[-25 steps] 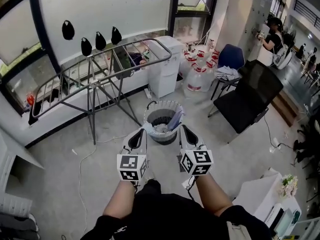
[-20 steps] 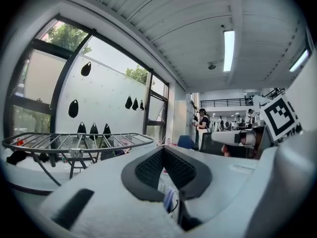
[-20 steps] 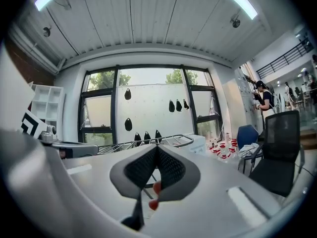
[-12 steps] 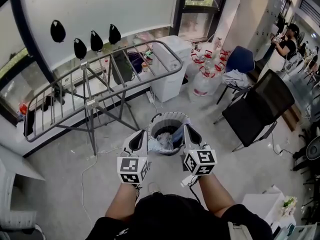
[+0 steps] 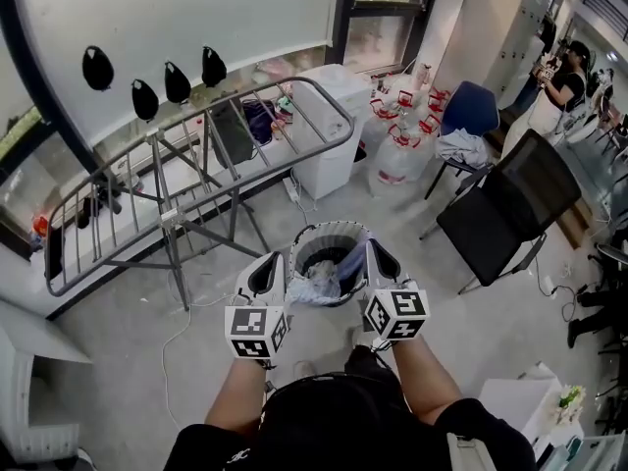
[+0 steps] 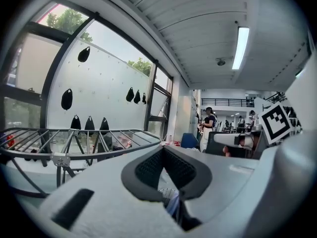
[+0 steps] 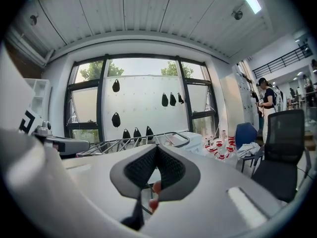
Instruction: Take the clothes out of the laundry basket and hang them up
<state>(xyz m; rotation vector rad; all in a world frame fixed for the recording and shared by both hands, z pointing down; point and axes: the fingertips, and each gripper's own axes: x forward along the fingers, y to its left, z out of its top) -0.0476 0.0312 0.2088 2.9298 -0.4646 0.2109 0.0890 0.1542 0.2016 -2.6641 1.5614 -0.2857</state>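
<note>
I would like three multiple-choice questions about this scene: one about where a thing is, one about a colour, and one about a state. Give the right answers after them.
1. Where does the laundry basket stand?
A) on a table
B) on the floor, just ahead of both grippers
C) on a shelf

2. What colour is the nearer chair at the right?
A) black
B) red
C) yellow

3. How do the jaws of the left gripper and the right gripper stand?
A) both wide open
B) both shut, holding nothing
C) both shut on a shirt

Answers:
1 B: in the head view the laundry basket sits on the grey floor beyond the gripper tips.
2 A: the seat and back of the chair are black.
3 B: each gripper view shows the pads together with nothing between them.
</note>
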